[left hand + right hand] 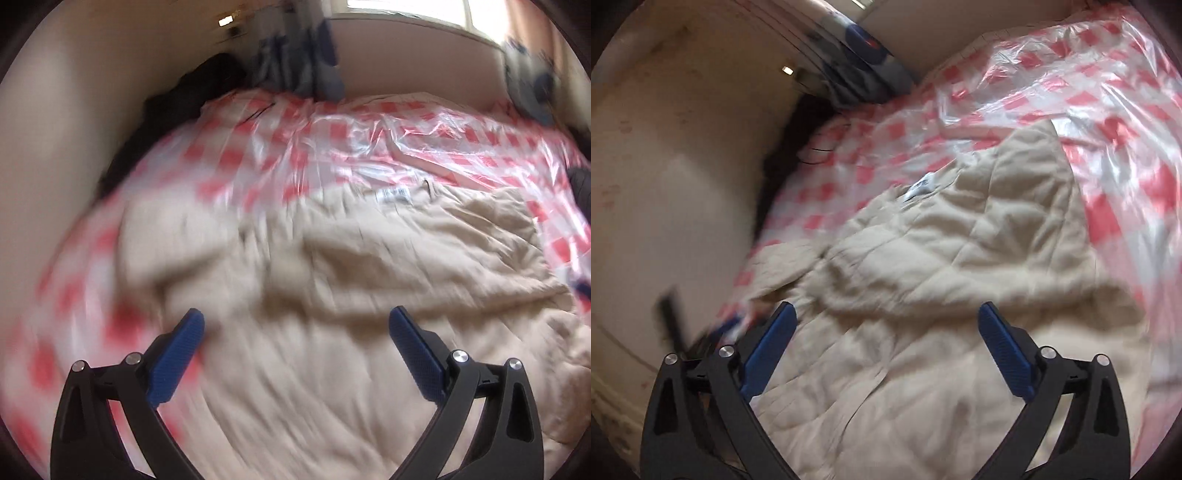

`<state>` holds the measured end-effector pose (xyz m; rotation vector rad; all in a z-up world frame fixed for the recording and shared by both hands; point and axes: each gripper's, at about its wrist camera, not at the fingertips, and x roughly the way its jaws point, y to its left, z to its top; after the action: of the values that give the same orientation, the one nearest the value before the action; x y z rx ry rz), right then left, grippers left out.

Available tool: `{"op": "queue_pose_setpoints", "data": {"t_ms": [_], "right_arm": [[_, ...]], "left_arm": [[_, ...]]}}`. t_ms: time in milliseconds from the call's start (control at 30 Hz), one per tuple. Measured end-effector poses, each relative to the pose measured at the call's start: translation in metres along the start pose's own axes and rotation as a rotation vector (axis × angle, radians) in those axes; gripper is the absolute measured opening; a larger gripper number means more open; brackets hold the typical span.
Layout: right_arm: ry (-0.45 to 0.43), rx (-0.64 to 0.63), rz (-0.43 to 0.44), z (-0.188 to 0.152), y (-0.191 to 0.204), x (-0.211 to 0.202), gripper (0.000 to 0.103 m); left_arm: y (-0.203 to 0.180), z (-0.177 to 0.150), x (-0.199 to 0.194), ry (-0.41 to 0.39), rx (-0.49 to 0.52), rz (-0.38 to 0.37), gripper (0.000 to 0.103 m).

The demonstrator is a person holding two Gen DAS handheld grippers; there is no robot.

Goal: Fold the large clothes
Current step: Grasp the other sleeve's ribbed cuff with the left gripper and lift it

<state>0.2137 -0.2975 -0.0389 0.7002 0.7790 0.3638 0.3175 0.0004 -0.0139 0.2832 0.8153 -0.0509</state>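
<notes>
A large beige quilted garment [351,280] lies crumpled on a bed covered with a red-and-white checked plastic sheet [280,155]. A white label [393,194] shows near its far edge. My left gripper [295,328] is open and empty, hovering above the garment's near part. In the right wrist view the same garment [942,258] fills the middle, with its label [919,190] further off. My right gripper [886,321] is open and empty above it. Both views are blurred by motion.
A cream wall [74,110] runs along the bed's left side. Dark clothing [207,85] and blue-grey fabric [295,62] lie at the far end under a window [406,11]. A dark object [670,317] shows at the left in the right wrist view.
</notes>
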Motion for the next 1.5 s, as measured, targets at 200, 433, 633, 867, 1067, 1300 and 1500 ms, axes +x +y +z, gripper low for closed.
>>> {"op": "queue_pose_setpoints", "data": {"t_ms": [200,433,633,867,1067,1300,1500], "right_arm": [[-0.106,0.102,0.089,-0.060,-0.030,-0.037,0.096],[-0.082,0.109,0.119,-0.059,-0.044,-0.026,0.096],[-0.073,0.096,0.109,-0.065,-0.047,-0.019,0.096],[-0.082,0.091,0.097,-0.067,-0.047,-0.017,0.096],[-0.085,0.102,0.112,-0.068,-0.048,-0.019,0.096],[-0.100,0.122,0.125,-0.067,-0.051,-0.025,0.096],[-0.156,0.163,0.136,-0.061,-0.062,-0.034,0.096]], "left_arm": [[0.052,0.084,0.122,0.222,0.113,0.075,0.096],[0.068,0.106,0.210,0.375,0.190,0.175,0.096],[0.082,0.091,0.254,0.465,0.195,0.278,0.096],[0.087,0.088,0.261,0.422,0.137,0.263,0.052],[0.108,0.113,0.210,0.268,-0.098,0.104,0.022],[0.082,0.151,0.083,-0.040,-0.248,-0.343,0.022],[-0.003,0.173,0.016,-0.153,-0.221,-0.668,0.022]]}}
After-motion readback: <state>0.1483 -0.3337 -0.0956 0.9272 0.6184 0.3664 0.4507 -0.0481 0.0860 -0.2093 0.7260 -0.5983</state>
